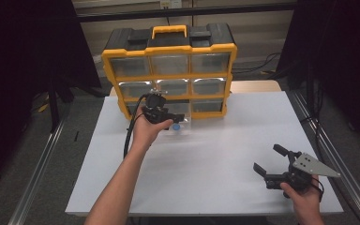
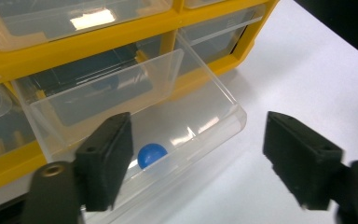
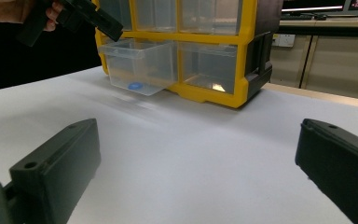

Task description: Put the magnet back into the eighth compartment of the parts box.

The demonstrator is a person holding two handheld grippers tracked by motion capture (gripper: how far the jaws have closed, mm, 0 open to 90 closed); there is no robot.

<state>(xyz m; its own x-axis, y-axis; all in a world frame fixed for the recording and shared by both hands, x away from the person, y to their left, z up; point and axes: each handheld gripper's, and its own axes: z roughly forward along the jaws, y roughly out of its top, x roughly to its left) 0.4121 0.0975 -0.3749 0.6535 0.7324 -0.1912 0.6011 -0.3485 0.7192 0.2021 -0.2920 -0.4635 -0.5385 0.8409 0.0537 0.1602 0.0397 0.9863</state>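
I see one yellow organizer (image 1: 169, 70), nine clear drawers, one drawer (image 2: 168, 121) pulled out, one blue ball (image 2: 152, 154) inside, my left gripper (image 2: 198, 158) above it, right gripper (image 1: 268, 161) apart, both gaping wide, holding nothing.

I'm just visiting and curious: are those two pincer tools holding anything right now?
No. The left gripper is open above the pulled-out clear drawer with the blue ball; the right gripper is open over the table.

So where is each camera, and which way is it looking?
High view: above the table, looking forward and down at the yellow organizer; both forearms, left gripper and right gripper show.
Left gripper view: over the open drawer and blue ball; own jaws show.
Right gripper view: low, facing the organizer; own jaws show.
All share the drawer.
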